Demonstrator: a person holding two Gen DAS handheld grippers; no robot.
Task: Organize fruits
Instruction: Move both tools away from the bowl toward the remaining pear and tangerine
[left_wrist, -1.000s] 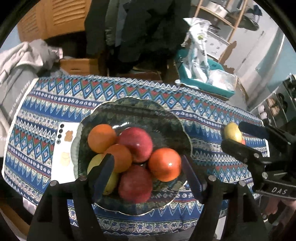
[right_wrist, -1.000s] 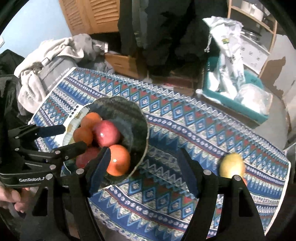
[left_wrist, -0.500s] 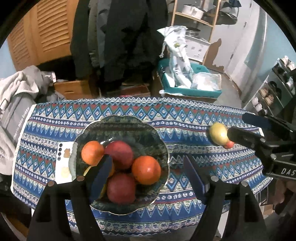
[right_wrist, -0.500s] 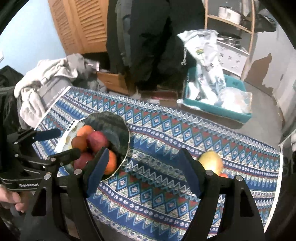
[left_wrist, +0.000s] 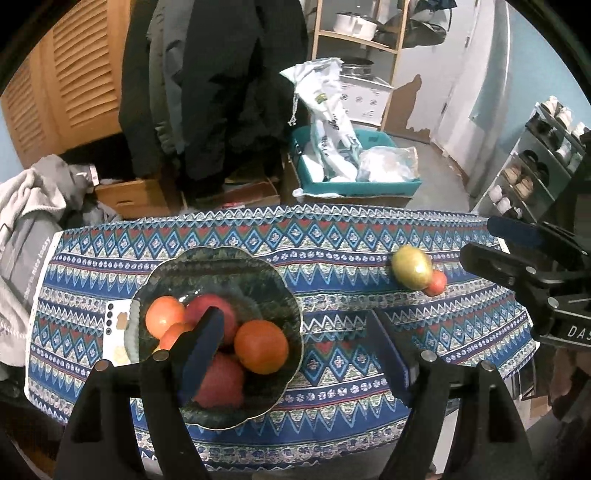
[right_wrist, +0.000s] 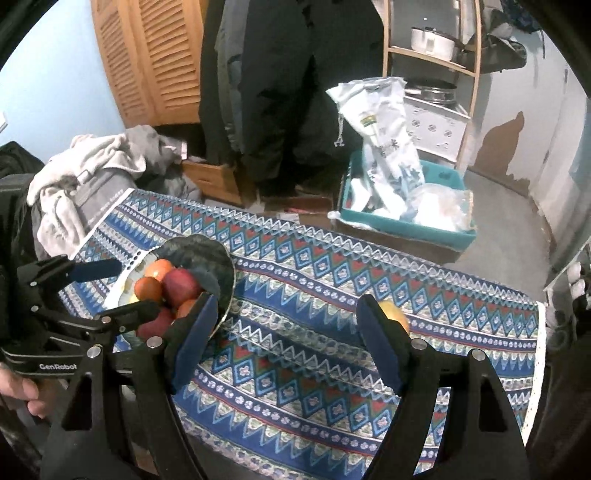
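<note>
On the table, two fruits; more fill one bowl.

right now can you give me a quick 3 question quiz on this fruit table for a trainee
1. True or false: the left gripper holds a fruit.
2. Which fruits lie outside the dark bowl? A) two red apples B) a yellow fruit touching a small red one C) none
3. Fill in: a white ____ lies partly under the bowl's left rim.

Key: 1 false, jaws open and empty; 2 B; 3 phone
</note>
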